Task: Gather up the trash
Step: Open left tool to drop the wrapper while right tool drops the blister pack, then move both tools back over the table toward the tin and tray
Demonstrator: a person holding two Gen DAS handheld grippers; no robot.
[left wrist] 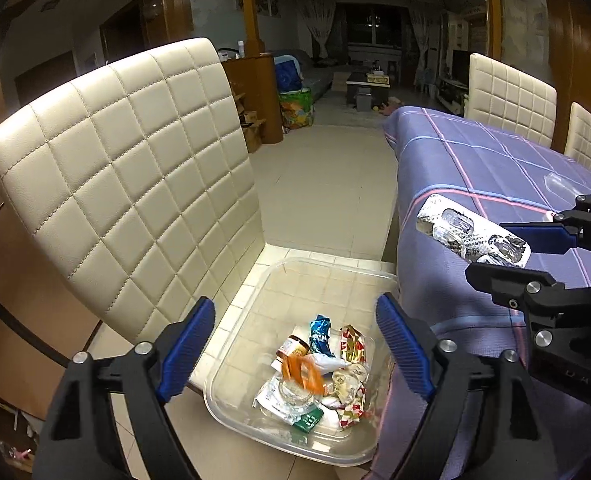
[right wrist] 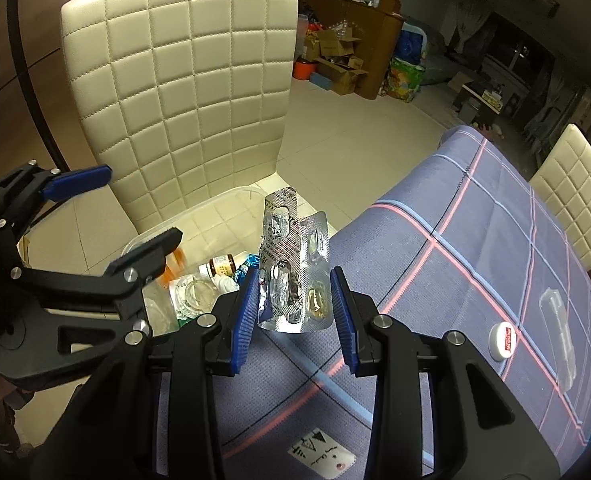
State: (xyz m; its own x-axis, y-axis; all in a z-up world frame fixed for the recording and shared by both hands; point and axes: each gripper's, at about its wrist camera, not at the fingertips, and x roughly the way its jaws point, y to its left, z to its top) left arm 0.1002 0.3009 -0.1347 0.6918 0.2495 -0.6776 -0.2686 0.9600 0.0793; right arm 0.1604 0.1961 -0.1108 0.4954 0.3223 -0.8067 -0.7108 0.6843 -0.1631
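Tabletop: I see a tabletop (right wrist: 495,240) under a purple-blue checked cloth with pink and pale-blue lines; a white round cap (right wrist: 502,341) with a red label and a clear plastic piece (right wrist: 557,332) lie near each other on its right side, and a white tag (right wrist: 321,458) sits on the cloth close to my right camera.
Chair: a cream quilted chair (left wrist: 127,184) stands just beside the tabletop edge, and more cream chairs (left wrist: 511,92) stand at the far side.
Room: pale floor tiles run back to a dim living room with curtains and a low table; cardboard boxes (right wrist: 335,60) are piled by a wooden cabinet.
Bin: a clear plastic bin (left wrist: 255,292) rests on the chair seat, holding wrappers, a small brown bottle (left wrist: 293,347) and a blurred orange piece (left wrist: 305,374).
Left gripper (left wrist: 295,344): it hovers above the bin, pointing down into it, jaws spread wide with nothing between them.
Right gripper (right wrist: 295,300): it is over the tabletop edge next to the bin, jaws partly parted around a silver blister pack (right wrist: 295,272).
Blister pack: it stands upright between the blue pads, bent along its length; its left edge touches the left pad (right wrist: 245,312), while I cannot tell whether the right pad touches it.
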